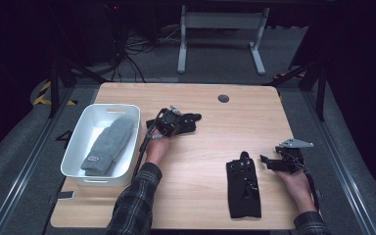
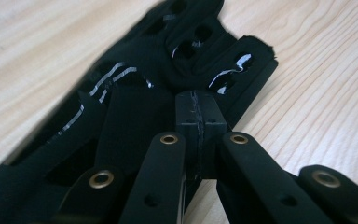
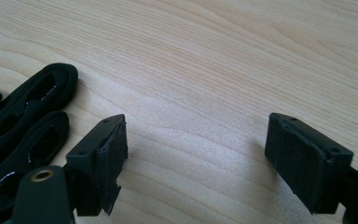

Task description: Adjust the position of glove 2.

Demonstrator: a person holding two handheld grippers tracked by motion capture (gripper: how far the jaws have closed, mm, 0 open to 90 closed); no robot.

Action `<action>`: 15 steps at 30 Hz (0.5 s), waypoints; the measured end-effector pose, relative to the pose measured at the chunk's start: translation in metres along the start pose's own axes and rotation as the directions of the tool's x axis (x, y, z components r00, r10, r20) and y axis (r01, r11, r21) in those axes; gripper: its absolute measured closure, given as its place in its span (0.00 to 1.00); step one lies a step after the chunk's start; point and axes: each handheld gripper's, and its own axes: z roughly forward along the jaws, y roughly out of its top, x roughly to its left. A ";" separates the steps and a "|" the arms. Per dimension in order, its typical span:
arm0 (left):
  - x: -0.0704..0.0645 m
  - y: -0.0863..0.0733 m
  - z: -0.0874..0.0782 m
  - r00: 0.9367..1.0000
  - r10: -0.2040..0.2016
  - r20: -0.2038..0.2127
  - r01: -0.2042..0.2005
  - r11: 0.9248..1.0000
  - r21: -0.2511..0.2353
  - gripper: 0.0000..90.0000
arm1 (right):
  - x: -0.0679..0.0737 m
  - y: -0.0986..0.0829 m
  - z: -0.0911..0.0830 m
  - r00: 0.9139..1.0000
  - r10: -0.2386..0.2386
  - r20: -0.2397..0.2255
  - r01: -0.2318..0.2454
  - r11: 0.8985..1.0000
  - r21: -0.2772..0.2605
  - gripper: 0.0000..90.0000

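Black glove (image 1: 176, 122) lies mid-table beside the white bin (image 1: 76, 147), left gripper (image 2: 198, 114) clenched on its edge. Right gripper (image 3: 193, 158) hovers with jaws wide apart, holding nothing, just right of a second glove (image 1: 243, 186). Grey mitten (image 1: 108, 145) sits in bin.

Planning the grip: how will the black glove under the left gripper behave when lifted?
The black glove lies flat and thin, so it will probably droop. Its cut-out holes suggest it is light. The left gripper, jaws closed, seemingly pinches an edge; that should hold.
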 end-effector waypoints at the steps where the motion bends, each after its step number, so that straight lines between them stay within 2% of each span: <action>1: -0.001 -0.001 0.001 1.000 -0.009 0.007 0.009 1.000 -0.005 1.00 | 0.000 0.000 0.000 1.000 0.000 0.000 0.000 1.000 0.000 0.24; 4: -0.006 -0.002 0.000 1.000 0.000 0.014 0.000 1.000 -0.002 1.00 | 0.000 0.000 0.000 1.000 0.000 0.000 0.000 1.000 0.000 0.24; 7: -0.013 -0.003 0.000 0.999 0.011 0.040 -0.011 1.000 -0.004 1.00 | 0.000 0.000 0.000 1.000 0.000 0.000 0.000 1.000 0.000 0.24; 15: -0.044 -0.006 -0.001 0.992 0.055 0.112 -0.053 0.998 -0.017 1.00 | 0.000 0.000 0.000 1.000 0.000 -0.001 0.000 1.000 0.000 0.24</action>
